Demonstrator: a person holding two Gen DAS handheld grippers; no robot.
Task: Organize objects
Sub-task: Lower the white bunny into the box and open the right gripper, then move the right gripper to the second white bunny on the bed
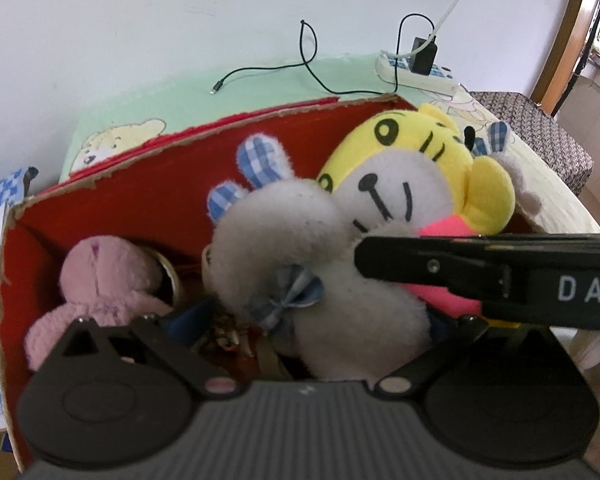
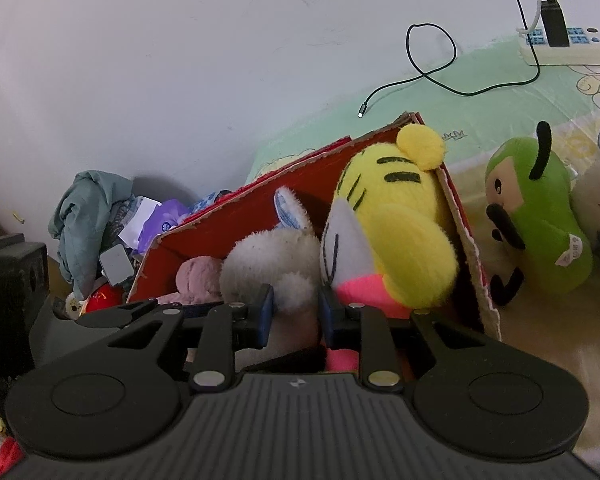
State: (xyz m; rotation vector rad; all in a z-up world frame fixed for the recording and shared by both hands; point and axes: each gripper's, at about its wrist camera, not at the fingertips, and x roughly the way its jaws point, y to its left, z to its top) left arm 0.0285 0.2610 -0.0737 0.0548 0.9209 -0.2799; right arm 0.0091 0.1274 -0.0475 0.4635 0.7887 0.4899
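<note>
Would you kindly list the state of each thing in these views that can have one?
Red cardboard box: open-topped, holding plush toys.
Yellow striped tiger plush: in the box, head above the rim.
Fluffy white rabbit plush: in the box, against the tiger.
Pink plush: low in the box.
Green plush: outside the box.
Black charger: plugged into the white power strip.
Left claw: open.
Right claw: shut.

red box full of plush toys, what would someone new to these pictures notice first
The yellow tiger plush catches the eye first, leaning against the right end of the red cardboard box with its head above the rim. Beside it in the box sit a white bunny with blue checked ears and, lower at the left, a pink plush. In the right wrist view a green plush lies outside the box on the bed to its right.
</note>
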